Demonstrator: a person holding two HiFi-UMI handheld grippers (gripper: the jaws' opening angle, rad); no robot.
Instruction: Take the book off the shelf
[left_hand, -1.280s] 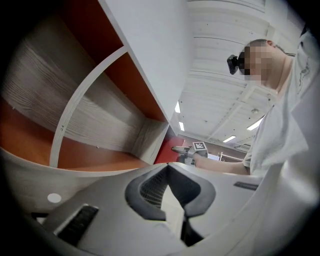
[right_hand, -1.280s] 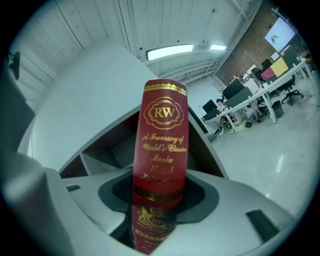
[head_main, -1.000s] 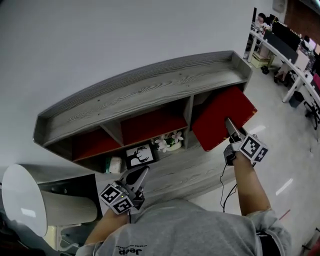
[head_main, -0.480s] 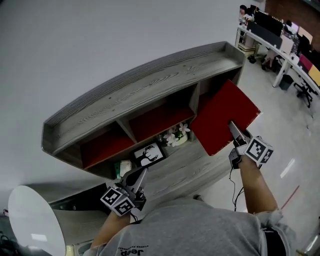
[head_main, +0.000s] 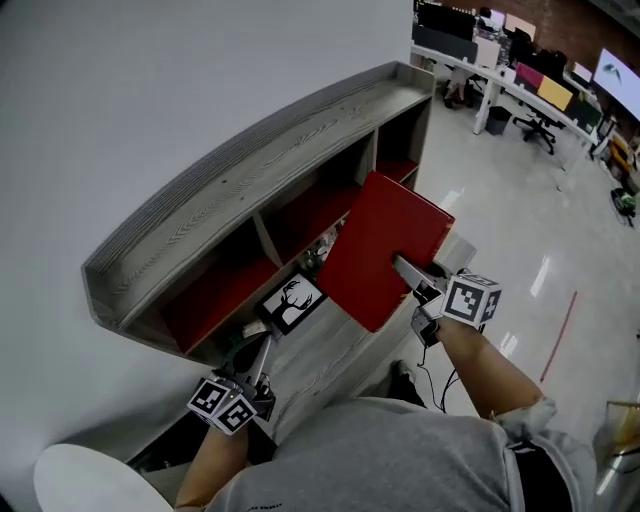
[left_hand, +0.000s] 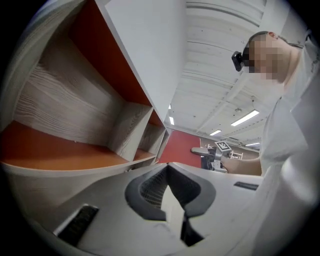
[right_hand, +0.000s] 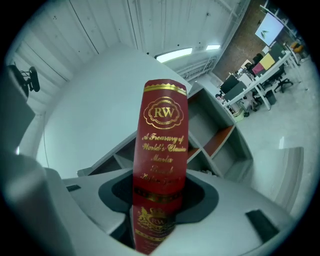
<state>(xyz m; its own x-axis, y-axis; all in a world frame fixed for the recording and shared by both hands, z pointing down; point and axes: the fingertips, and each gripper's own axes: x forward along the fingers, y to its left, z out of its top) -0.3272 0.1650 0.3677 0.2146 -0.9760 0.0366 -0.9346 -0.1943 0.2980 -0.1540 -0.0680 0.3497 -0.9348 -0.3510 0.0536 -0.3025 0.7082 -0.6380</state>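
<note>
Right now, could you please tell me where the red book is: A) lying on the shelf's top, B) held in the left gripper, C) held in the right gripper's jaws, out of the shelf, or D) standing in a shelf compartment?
C: the right gripper is clamped on the red book at its spine, out in front of the shelf.

Right gripper (head_main: 403, 268) was clamped on the book's (head_main: 380, 240) spine, forearm stretched out. Left gripper (head_main: 264, 348) was pinched shut, empty, tucked close in.
</note>
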